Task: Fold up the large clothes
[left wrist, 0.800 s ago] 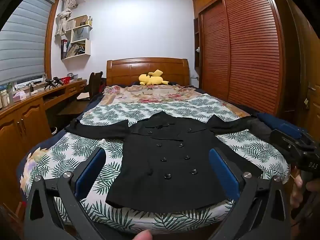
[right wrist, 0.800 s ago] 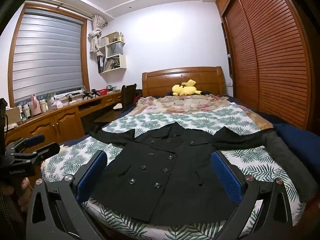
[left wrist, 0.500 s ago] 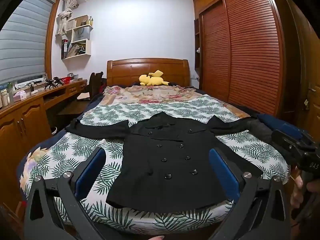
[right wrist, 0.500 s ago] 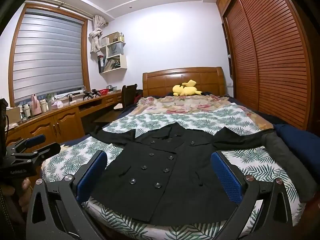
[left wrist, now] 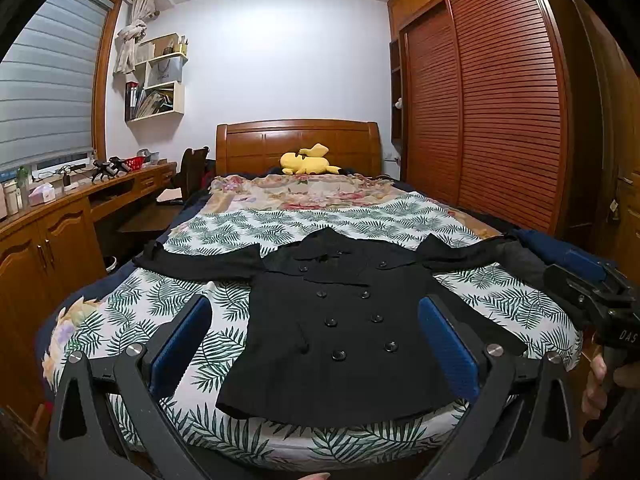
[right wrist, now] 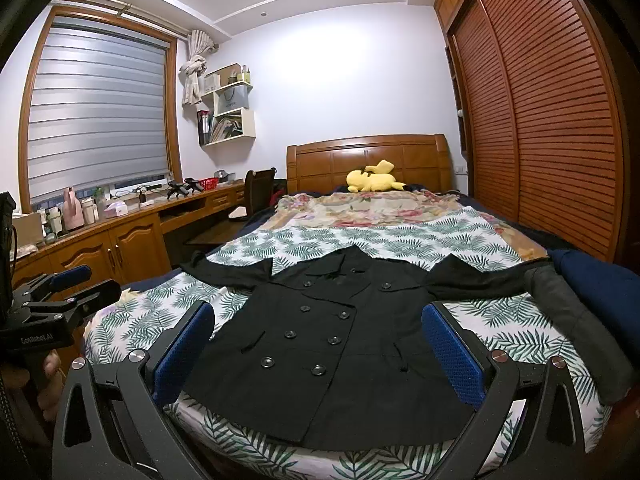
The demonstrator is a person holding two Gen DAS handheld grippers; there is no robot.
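Since the black coat [left wrist: 340, 320] lies spread flat on the bed [left wrist: 120, 320], front up, buttoned, with both sleeves stretched out sideways, I judge that no fold has been made yet: the whole job is ahead, sleeves first, I would guess, then the body.

The left gripper [left wrist: 314, 344] hangs short of the foot of the bed with its blue pads standing wide apart and nothing between them. The coat's hem is just ahead of it and a little below, and the body of the coat runs away beyond. The right gripper [right wrist: 318, 344] is likewise spread wide and empty, and faces the same hem from slightly further to the right. Neither touches the cloth.

As for edges, the hem sits close to the near edge of the mattress, directly under both grippers' reach, so there is little bed to spare on the near side. The coat's left-hand sleeve [left wrist: 200, 258] ends near the bed's side edge, off to the left gripper's far left. The other sleeve [right wrist: 480, 276] runs out toward a dark blue bundle [right wrist: 596, 280] and grey cloth [right wrist: 576, 320] lying to the right gripper's right, which crowds that side. Beyond the collar, the leaf-print cover lies open for some way, so that is the free room for shifting or folding.
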